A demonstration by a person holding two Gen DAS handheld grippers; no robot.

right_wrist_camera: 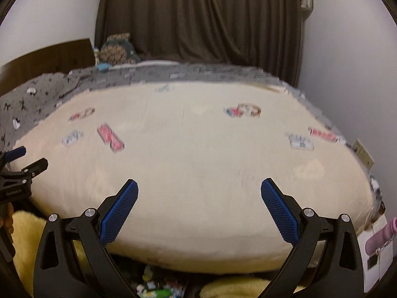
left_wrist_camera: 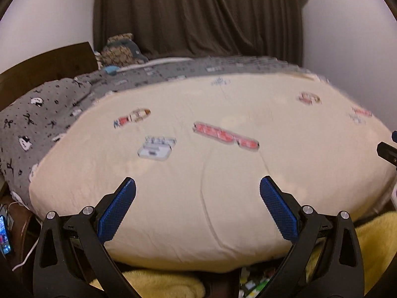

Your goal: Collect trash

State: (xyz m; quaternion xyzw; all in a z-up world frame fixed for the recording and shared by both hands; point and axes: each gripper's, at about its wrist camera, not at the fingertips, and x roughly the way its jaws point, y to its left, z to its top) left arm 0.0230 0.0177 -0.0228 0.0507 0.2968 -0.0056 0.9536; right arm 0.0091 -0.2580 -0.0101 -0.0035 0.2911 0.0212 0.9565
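Observation:
Both views are blurred by motion and face a bed with a cream blanket (left_wrist_camera: 198,173) printed with red and grey motifs. My left gripper (left_wrist_camera: 197,186) is open and empty above the blanket's near edge. My right gripper (right_wrist_camera: 199,187) is open and empty too, to the right of the left one. The left gripper's tip shows at the left edge of the right wrist view (right_wrist_camera: 27,168). A heap of small mixed litter lies on the floor below the bed's foot (right_wrist_camera: 158,288), also seen in the left wrist view (left_wrist_camera: 255,283). I cannot tell what the pieces are.
A grey patterned duvet (left_wrist_camera: 37,114) lies along the bed's left and far side. A dark curtain (left_wrist_camera: 198,17) hangs behind. A yellow fluffy rug (left_wrist_camera: 158,285) lies on the floor. A phone with cable (left_wrist_camera: 5,233) sits at the left. A pink object (right_wrist_camera: 379,236) is at the right.

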